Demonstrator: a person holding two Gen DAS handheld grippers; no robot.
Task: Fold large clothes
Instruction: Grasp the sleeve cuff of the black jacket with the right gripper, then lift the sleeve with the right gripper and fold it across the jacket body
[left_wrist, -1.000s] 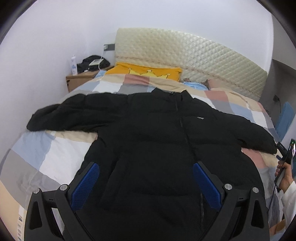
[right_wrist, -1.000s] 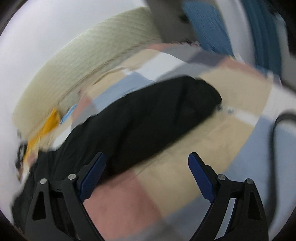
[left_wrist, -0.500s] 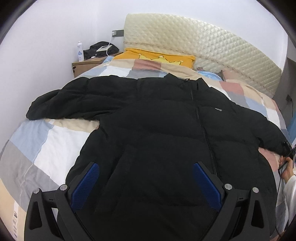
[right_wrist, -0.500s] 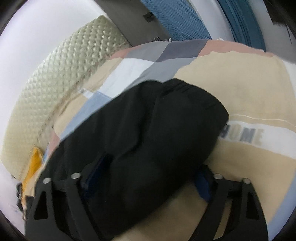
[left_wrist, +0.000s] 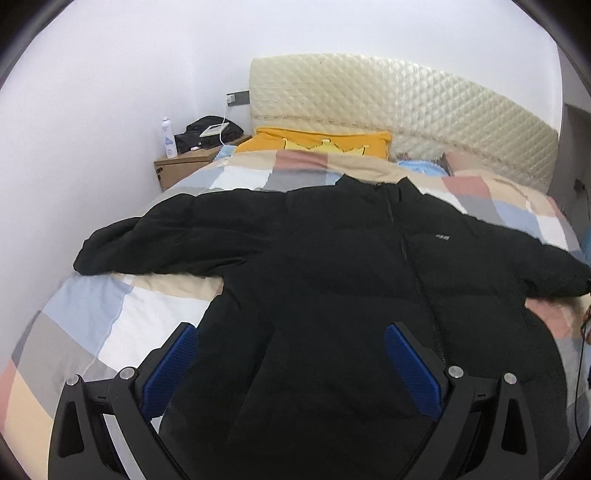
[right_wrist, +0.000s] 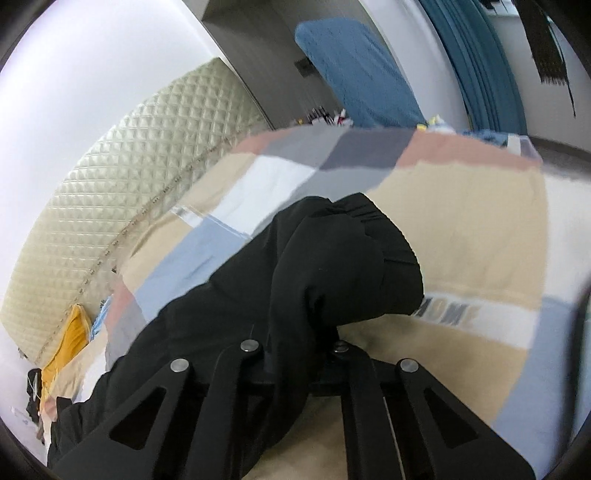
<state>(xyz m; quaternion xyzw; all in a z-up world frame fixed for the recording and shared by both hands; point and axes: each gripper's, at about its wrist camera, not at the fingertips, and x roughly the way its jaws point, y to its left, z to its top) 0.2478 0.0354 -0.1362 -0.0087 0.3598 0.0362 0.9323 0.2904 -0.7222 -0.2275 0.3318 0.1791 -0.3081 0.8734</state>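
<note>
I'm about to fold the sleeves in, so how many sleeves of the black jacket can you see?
2. One sleeve lies stretched flat across the quilt toward the wall. The other sleeve is pinched near its cuff in the right claw.

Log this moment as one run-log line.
stage: sleeve grasp | right gripper: shut on sleeve | left gripper: jaws open above black jacket | jacket: spread flat on bed

Both views over jacket (left_wrist: 332, 295), bed (left_wrist: 110, 314)
</note>
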